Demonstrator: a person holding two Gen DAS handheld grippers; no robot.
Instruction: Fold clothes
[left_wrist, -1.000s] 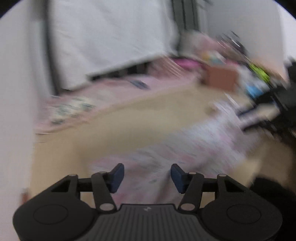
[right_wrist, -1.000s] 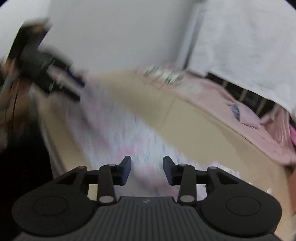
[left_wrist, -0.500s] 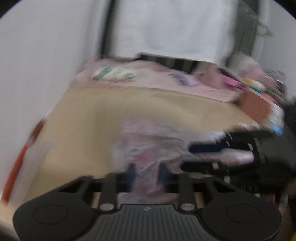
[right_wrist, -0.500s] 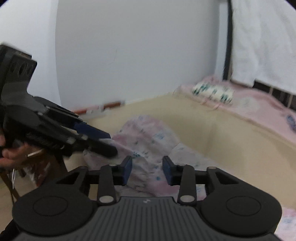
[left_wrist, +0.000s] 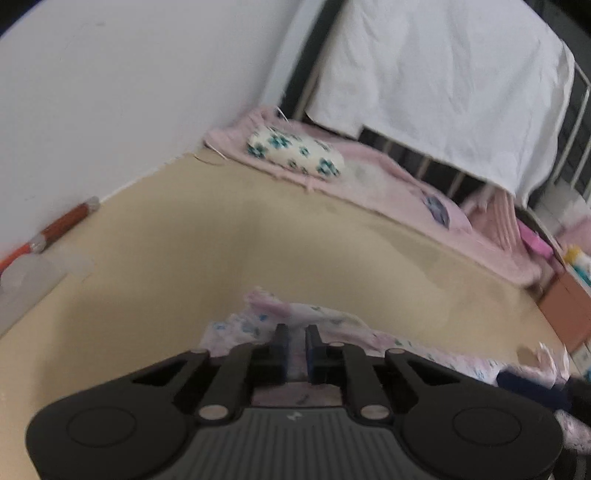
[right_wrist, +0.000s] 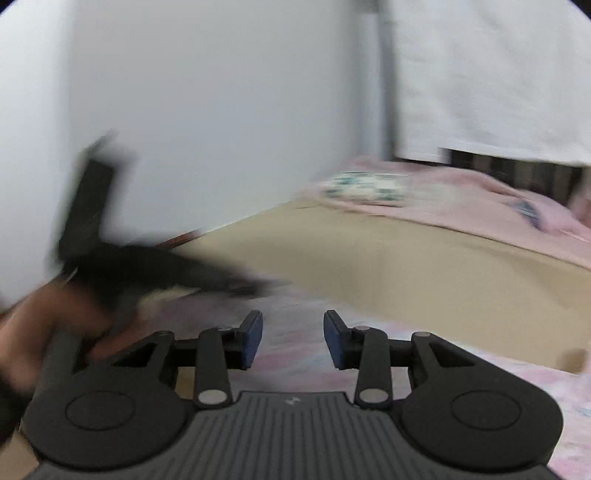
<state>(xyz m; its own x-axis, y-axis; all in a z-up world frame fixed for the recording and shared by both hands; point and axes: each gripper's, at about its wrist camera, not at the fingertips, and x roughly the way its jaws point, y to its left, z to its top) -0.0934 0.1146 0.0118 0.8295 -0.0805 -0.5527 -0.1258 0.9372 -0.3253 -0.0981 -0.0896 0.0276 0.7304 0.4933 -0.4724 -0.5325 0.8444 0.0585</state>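
The left gripper (left_wrist: 294, 345) is pinching a bunched edge of the thin pink-and-white floral cotton garment (left_wrist: 332, 328) between nearly closed fingers, lifting it just off the tan mattress cover (left_wrist: 221, 240). The right gripper (right_wrist: 293, 338) is hovering with its blue pads spread wide and holding nothing, the same cloth lying directly beneath and trailing off to its right. So the cloth's long run is stretching from the left tongs toward the right ones. Farther back, a flower-printed white pillow (left_wrist: 295, 155) is resting on a pink blanket (left_wrist: 406, 192), well apart from the garment and blocking nothing.
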